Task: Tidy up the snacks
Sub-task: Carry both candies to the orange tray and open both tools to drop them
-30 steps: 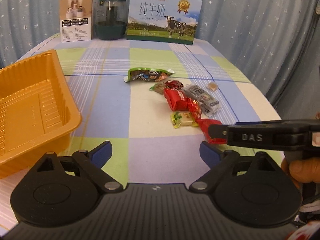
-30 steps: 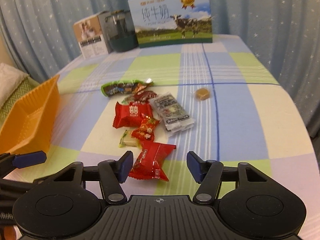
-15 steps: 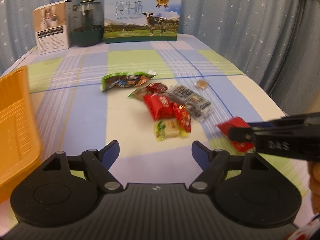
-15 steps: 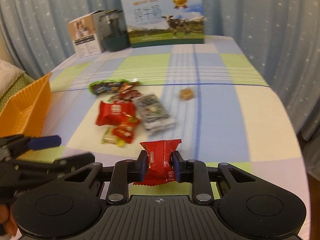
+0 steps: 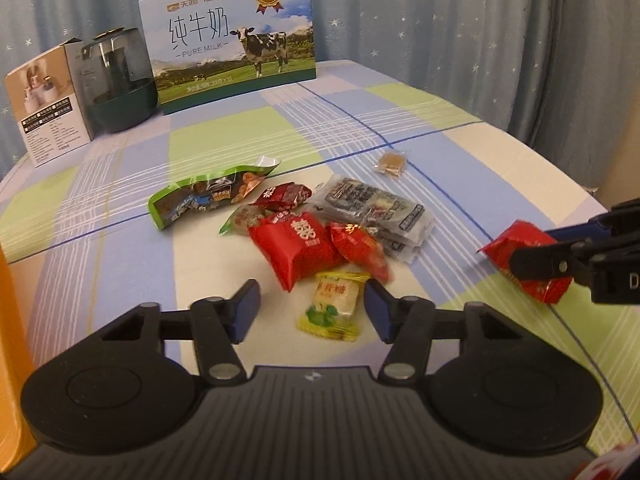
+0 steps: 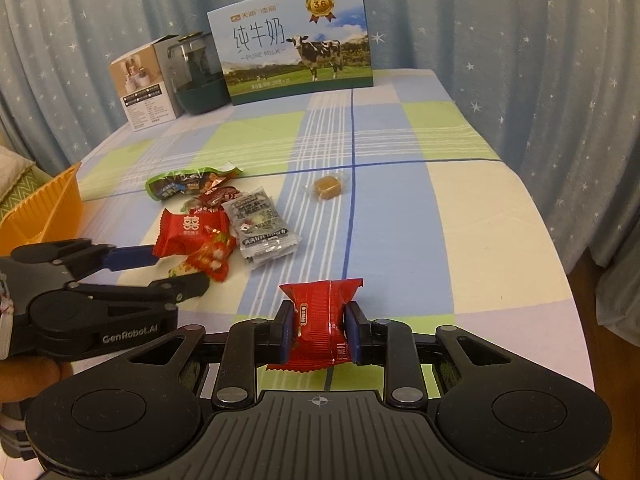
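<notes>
Several snacks lie in a pile mid-table: a green packet (image 5: 208,196), a large red packet (image 5: 296,248), a small red candy (image 5: 358,248), grey sachets (image 5: 376,212) and a lone brown candy (image 5: 392,162). My left gripper (image 5: 312,314) straddles a yellow-green candy (image 5: 334,306). Its jaws are closing, and the left pad still stands clear of the candy. My right gripper (image 6: 320,330) is shut on a red snack packet (image 6: 320,320), to the right of the pile. That packet (image 5: 516,248) also shows in the left wrist view. The orange tray (image 6: 44,204) is at the far left.
A milk carton box (image 5: 232,36), a dark jar (image 5: 120,80) and a white box (image 5: 48,96) stand along the table's back edge before a blue curtain. The table's right edge (image 6: 556,248) curves close by. A hand (image 6: 24,376) holds the left gripper.
My left gripper moved in over the pile and its jaws narrowed around the yellow-green candy. My right gripper shut on the red packet and carried it off to the right.
</notes>
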Demonstrator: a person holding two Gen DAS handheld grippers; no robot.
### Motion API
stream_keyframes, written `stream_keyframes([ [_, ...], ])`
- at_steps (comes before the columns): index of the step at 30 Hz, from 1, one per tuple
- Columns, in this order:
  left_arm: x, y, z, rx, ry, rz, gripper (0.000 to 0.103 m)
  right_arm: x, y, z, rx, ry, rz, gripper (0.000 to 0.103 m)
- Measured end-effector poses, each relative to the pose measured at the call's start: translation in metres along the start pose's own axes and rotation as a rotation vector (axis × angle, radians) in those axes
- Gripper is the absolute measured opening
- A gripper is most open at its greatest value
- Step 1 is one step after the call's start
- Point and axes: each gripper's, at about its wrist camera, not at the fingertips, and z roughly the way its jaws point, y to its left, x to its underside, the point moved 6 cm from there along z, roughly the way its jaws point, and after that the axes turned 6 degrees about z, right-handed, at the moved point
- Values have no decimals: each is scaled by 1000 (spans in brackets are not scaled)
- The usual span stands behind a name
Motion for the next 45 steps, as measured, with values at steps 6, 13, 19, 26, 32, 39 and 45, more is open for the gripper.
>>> stream_keyframes([
  [6,1,-3,-6,20,37,-44,21,2,1,-1,2,0,8,27],
  [13,15,5,-30,-1,86,-126,19,7,11,-8,-14,4,10,27],
  [19,11,18,-68,-38,41,-155,19,-2,37,-22,-58,-15,-10,27],
  [26,2,57,-124,-135,-29,-235,19,-33,98,-44,-142,-47,-99,27],
  [32,10,103,-168,-246,-61,-305,19,-56,172,-55,-256,-89,-166,27],
  [39,33,163,-205,-371,-65,-383,19,-59,244,-31,-377,-72,-182,27],
  [45,61,198,-217,-430,-43,-456,19,-49,284,-3,-451,-38,-200,27],
])
